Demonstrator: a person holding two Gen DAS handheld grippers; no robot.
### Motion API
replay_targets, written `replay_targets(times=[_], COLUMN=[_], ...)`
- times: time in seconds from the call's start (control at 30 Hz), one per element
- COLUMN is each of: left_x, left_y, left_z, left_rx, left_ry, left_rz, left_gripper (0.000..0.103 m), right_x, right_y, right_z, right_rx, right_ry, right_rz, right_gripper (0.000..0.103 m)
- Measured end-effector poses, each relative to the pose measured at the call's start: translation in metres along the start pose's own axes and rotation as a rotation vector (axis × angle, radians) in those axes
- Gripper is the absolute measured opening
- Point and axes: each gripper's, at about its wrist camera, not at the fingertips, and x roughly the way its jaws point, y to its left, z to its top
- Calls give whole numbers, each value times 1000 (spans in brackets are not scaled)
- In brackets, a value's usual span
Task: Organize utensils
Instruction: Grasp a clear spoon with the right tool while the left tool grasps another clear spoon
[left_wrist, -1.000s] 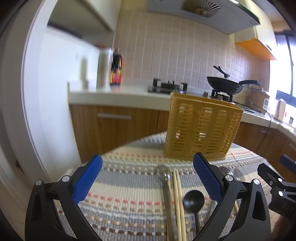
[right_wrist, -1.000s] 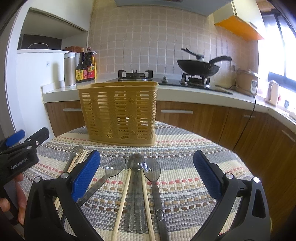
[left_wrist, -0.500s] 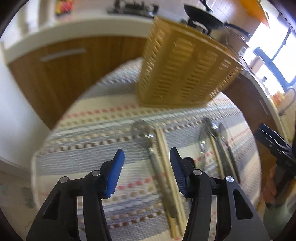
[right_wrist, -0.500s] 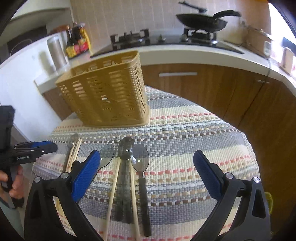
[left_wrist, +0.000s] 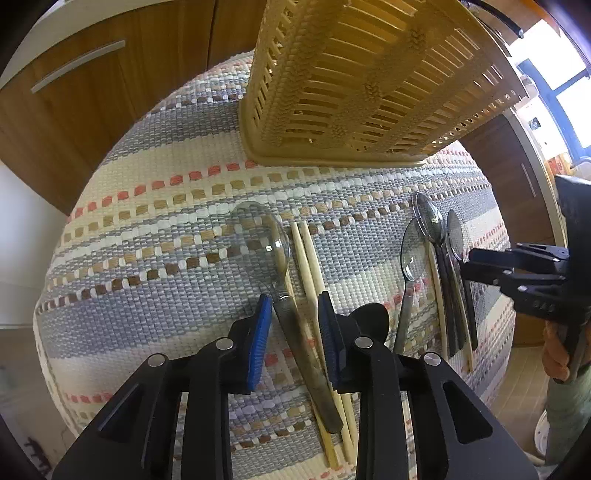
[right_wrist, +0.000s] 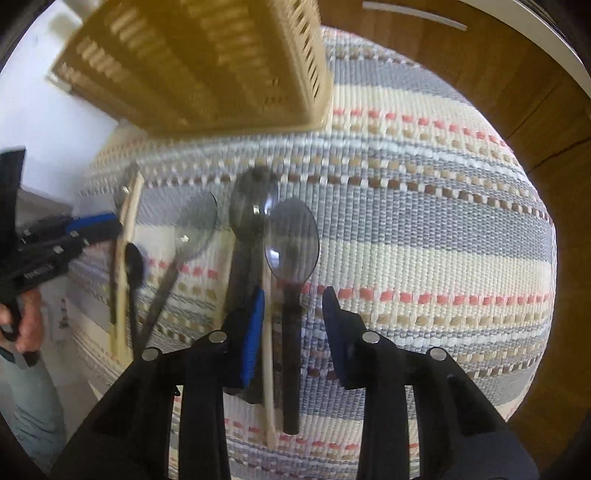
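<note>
A yellow slotted basket (left_wrist: 362, 85) stands at the far side of the striped mat; it also shows in the right wrist view (right_wrist: 199, 62). My left gripper (left_wrist: 291, 314) is open, its jaws straddling the handle of a clear spoon (left_wrist: 273, 251) and a pair of chopsticks (left_wrist: 310, 266). A black spoon (left_wrist: 371, 317) lies just right of it. My right gripper (right_wrist: 291, 310) is open, straddling the dark handle of a clear spoon (right_wrist: 291, 240) and one chopstick (right_wrist: 267, 325). More spoons (right_wrist: 251, 206) lie to its left.
The utensils lie on a round table under a striped woven mat (left_wrist: 166, 258). Wooden cabinets (left_wrist: 92, 74) stand behind the table. The right gripper shows at the right edge of the left wrist view (left_wrist: 524, 273).
Both grippers have tilted down and dropped toward the mat. Their jaws have narrowed from wide open to a small gap around the utensil handles.
</note>
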Motion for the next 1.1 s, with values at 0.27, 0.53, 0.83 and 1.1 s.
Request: replay_targets(times=[0.27, 0.53, 0.83, 1.1], left_x=[-16, -36, -31, -56], left_y=[25, 46, 25, 23], left_z=[12, 4, 13, 0], left_rx=[-12, -17, 79, 77], left_ry=[12, -8, 49, -78], left_rz=[-16, 48, 164, 136], left_gripper=[9, 7, 26, 10], right_x=[19, 3, 9, -15], right_y=[20, 17, 24, 30], right_z=[-3, -9, 0, -14], right_rx=[-80, -97, -133, -167], right_ry=[20, 39, 96, -49], right_rz=[-55, -79, -101, -36], right_gripper=[10, 10, 10, 10])
